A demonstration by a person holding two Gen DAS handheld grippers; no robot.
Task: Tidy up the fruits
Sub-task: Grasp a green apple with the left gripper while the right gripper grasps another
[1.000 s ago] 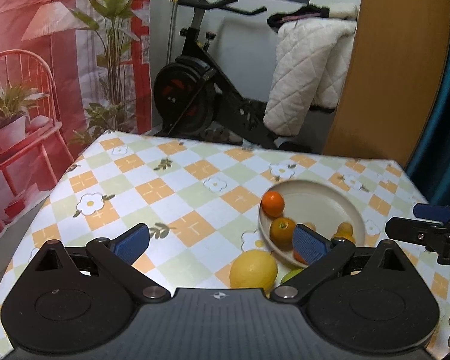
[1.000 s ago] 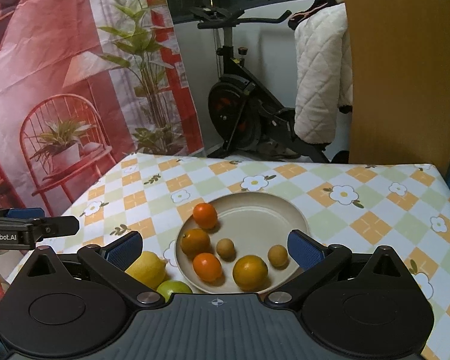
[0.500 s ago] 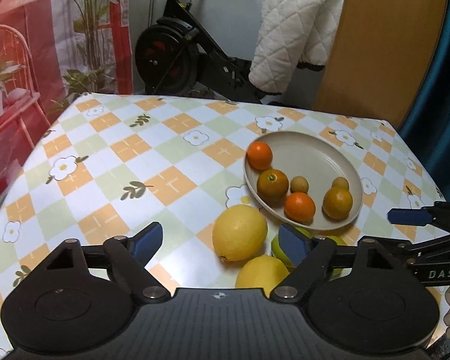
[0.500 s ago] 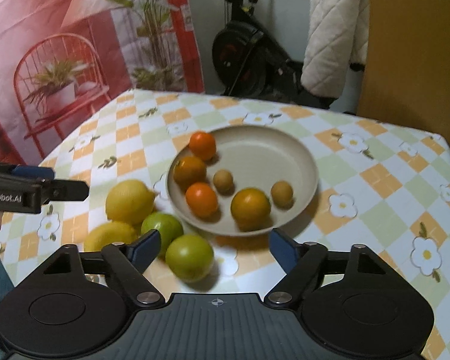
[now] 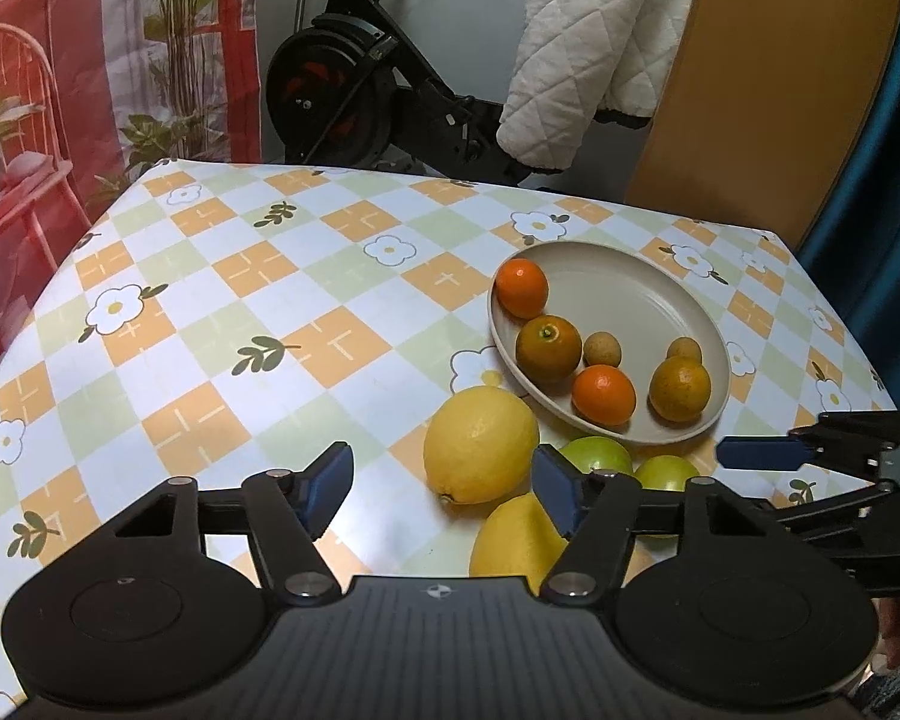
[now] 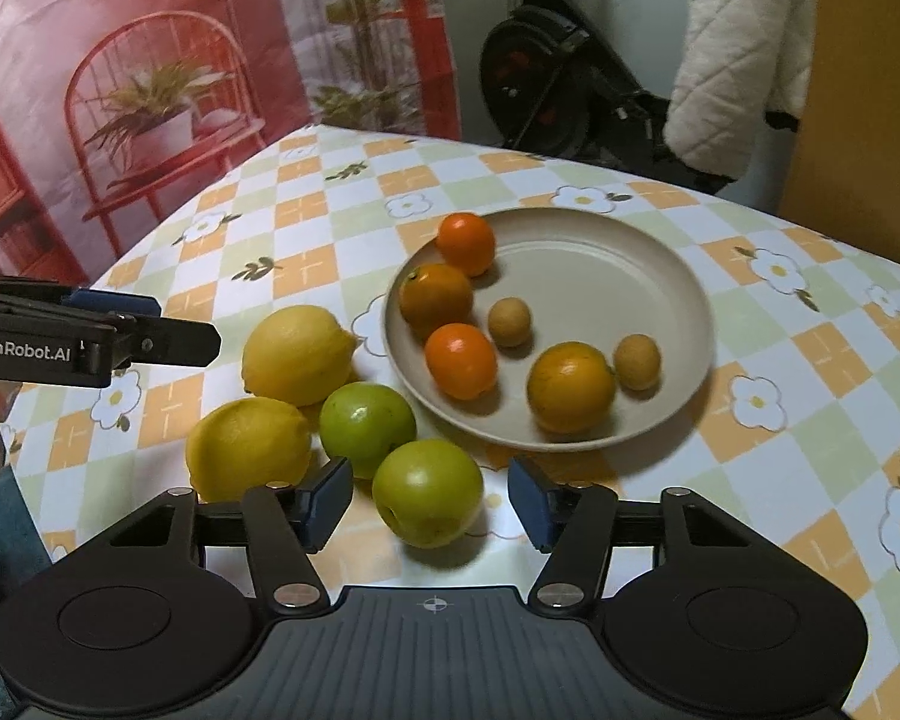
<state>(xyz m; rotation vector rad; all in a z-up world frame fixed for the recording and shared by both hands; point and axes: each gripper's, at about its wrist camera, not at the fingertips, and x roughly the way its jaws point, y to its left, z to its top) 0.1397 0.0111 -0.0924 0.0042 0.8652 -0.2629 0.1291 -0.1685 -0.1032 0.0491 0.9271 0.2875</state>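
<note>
My desk (image 5: 282, 324) wears a checked cloth of orange, green and white squares with daisies, and behind it I see an exercise bike (image 5: 354, 96), a white quilt (image 5: 588, 42) draped over it, a red backdrop (image 6: 150, 60) printed with a chair and plants, and a tan panel (image 5: 768, 78). A beige plate (image 6: 600, 276) holds four oranges (image 6: 461, 360) and two small brown fruits (image 6: 510, 321). Just left of the plate lie two lemons (image 6: 297, 354) and two green fruits (image 6: 427, 492), bunched together on the cloth. My left hand-held gripper (image 5: 444, 495) has just been closing and stands half spread, nothing between its pads; the lemons lie just ahead and to its right. My right hand-held gripper (image 6: 431, 501) has also just been closing, and the nearer green fruit sits between its pads, a gap showing on each side, so it is not yet pinched. Compared with a second ago, both cameras have dipped toward the desk: the fruit pile now fills the lower frame and the room's upper wall has slid out of view.
</note>
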